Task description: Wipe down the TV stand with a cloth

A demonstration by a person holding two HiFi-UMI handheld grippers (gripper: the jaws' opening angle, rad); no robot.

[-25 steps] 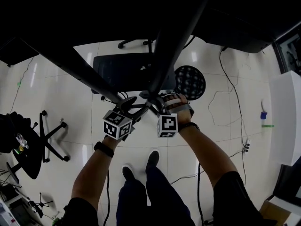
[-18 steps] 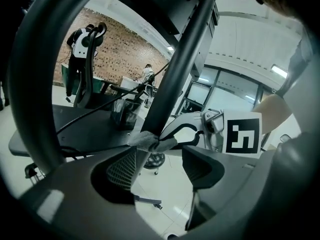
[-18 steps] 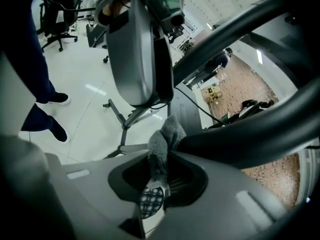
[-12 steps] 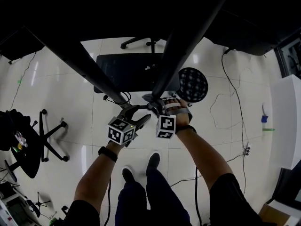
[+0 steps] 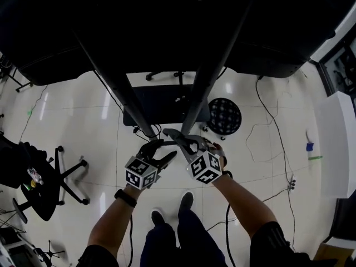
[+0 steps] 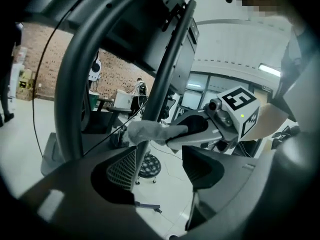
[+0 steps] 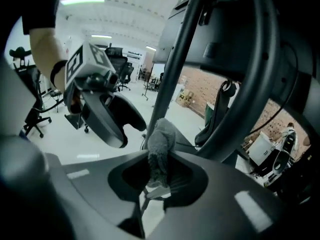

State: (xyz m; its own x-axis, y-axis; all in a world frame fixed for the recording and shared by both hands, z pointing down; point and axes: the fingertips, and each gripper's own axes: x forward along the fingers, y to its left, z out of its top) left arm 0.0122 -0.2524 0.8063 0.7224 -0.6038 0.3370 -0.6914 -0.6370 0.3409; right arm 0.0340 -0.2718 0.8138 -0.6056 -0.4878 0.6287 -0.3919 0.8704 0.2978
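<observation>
The TV stand is black, with two slanted posts (image 5: 213, 71) that run down to a flat base plate (image 5: 161, 102) on the white floor. My right gripper (image 5: 173, 136) is shut on a grey cloth (image 7: 160, 143). The cloth (image 6: 148, 132) lies against the thinner post (image 6: 161, 91) low down. Just left of it, my left gripper (image 5: 161, 149) is open with nothing between its jaws. In the left gripper view the same post passes behind the left gripper's (image 6: 160, 170) mesh jaw. The dark screen fills the top of the head view.
A round black stool (image 5: 225, 115) stands right of the base plate. An office chair (image 5: 55, 174) is at the left, a white cabinet (image 5: 338, 143) at the right. Cables (image 5: 267, 113) trail over the floor. The person's shoes (image 5: 186, 202) are below the grippers.
The head view has drawn back and shows more of the screen. Both grippers have dropped slightly in the frame, still at the foot of the posts. The right gripper's marker cube has turned.
</observation>
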